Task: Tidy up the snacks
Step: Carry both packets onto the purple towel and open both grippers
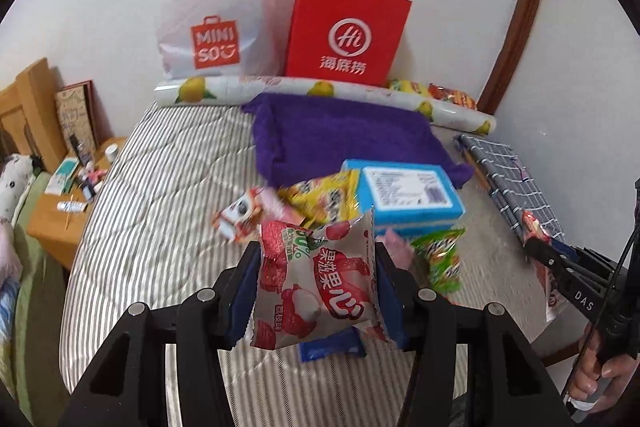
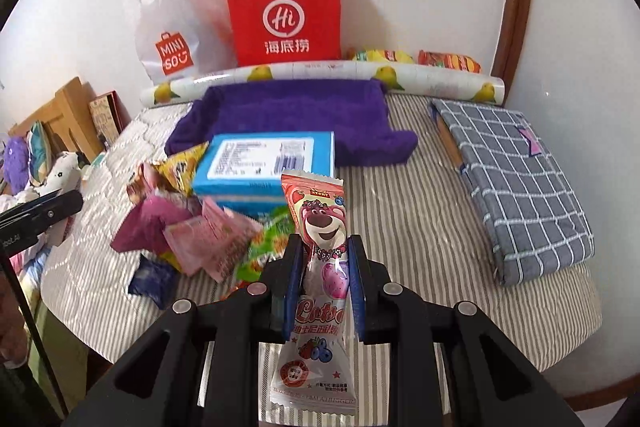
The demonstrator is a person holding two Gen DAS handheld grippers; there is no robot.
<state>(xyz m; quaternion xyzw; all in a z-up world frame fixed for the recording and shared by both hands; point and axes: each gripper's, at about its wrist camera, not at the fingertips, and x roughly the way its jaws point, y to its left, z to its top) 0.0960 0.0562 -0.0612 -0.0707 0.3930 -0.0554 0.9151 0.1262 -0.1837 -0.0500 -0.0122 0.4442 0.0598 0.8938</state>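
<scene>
My left gripper is shut on a red-and-white lychee snack pouch, held above the striped bed cover. My right gripper is shut on a pink bear lollipop wrapper, also lifted off the bed. Behind both lies a heap of snack packets beside a blue box, seen as the blue box in the left wrist view. A small dark blue packet lies under the lychee pouch. The right gripper's black arm shows at the left view's right edge, with a hand below it.
A purple towel lies behind the box. A lemon-print roll, a red paper bag and a white Miniso bag stand along the wall. A grey checked folded cloth lies at right. A wooden nightstand stands left of the bed.
</scene>
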